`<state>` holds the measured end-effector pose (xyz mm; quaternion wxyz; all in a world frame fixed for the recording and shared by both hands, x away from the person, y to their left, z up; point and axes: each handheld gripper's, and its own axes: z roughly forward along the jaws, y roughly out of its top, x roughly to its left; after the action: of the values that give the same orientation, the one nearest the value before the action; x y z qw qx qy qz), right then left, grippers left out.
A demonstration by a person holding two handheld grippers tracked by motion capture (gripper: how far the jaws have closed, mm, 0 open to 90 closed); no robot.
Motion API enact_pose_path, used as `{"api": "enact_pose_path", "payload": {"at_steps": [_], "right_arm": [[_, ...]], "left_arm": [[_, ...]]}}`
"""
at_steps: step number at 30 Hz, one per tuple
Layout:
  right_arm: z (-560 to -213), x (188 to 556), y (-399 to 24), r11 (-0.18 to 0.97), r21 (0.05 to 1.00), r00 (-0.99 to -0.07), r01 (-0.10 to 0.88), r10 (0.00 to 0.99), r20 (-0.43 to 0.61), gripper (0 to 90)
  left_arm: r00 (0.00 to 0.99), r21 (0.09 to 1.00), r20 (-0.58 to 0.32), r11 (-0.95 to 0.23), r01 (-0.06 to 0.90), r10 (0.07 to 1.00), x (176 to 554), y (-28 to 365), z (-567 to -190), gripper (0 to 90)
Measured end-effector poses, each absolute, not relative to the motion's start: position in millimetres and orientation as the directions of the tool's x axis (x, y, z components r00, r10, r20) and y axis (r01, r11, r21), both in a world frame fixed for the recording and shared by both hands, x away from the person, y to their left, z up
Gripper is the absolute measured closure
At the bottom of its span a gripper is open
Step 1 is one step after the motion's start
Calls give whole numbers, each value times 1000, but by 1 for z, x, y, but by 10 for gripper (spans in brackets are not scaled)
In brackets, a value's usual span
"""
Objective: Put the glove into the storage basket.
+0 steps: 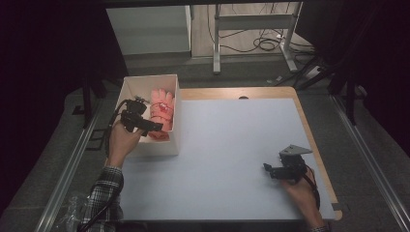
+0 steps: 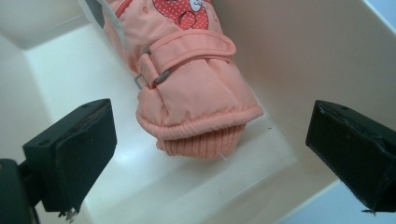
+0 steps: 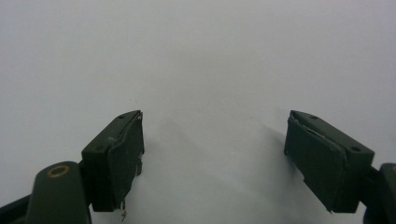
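Observation:
A peach-pink padded winter glove (image 1: 161,111) lies in a white open box (image 1: 127,92) at the table's far left. In the left gripper view the glove (image 2: 196,79) shows a strap with a metal buckle and a ribbed knit cuff pointing at me. My left gripper (image 1: 153,126) hovers over the box's near end, open, its jaws wide on either side of the cuff without touching it (image 2: 210,154). My right gripper (image 1: 267,169) rests low over the white table surface at the near right, open and empty (image 3: 212,154).
A white mat (image 1: 222,154) covers most of the wooden table (image 1: 309,130). The box's right wall (image 2: 299,60) rises close beside the glove. Beyond the table are a white panel, a metal frame leg (image 1: 216,43) and cables on the floor.

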<state>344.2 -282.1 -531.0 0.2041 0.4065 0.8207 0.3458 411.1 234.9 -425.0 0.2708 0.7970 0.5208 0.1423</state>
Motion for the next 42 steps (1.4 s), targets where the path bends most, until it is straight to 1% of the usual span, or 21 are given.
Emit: {"api": "enact_pose_path", "payload": {"at_steps": [6, 15, 18, 35, 42], "right_arm": [[-531, 344, -282, 431, 733, -586, 526, 808, -54, 200], [-531, 344, -282, 431, 734, -586, 525, 808, -55, 200], [-531, 344, -282, 431, 734, -586, 525, 808, -55, 199], [-531, 344, -282, 431, 734, -585, 525, 809, -57, 196], [-531, 344, -282, 434, 732, -586, 525, 808, -59, 195]], "left_arm": [[433, 599, -69, -310, 738, 899, 403, 235, -423, 22], [459, 624, -50, -331, 708, 887, 390, 229, -419, 12], [482, 634, -34, -354, 688, 875, 385, 227, -419, 11], [535, 672, -19, -385, 633, 845, 354, 213, -421, 12], [554, 687, -27, -387, 615, 832, 341, 207, -424, 12]]}}
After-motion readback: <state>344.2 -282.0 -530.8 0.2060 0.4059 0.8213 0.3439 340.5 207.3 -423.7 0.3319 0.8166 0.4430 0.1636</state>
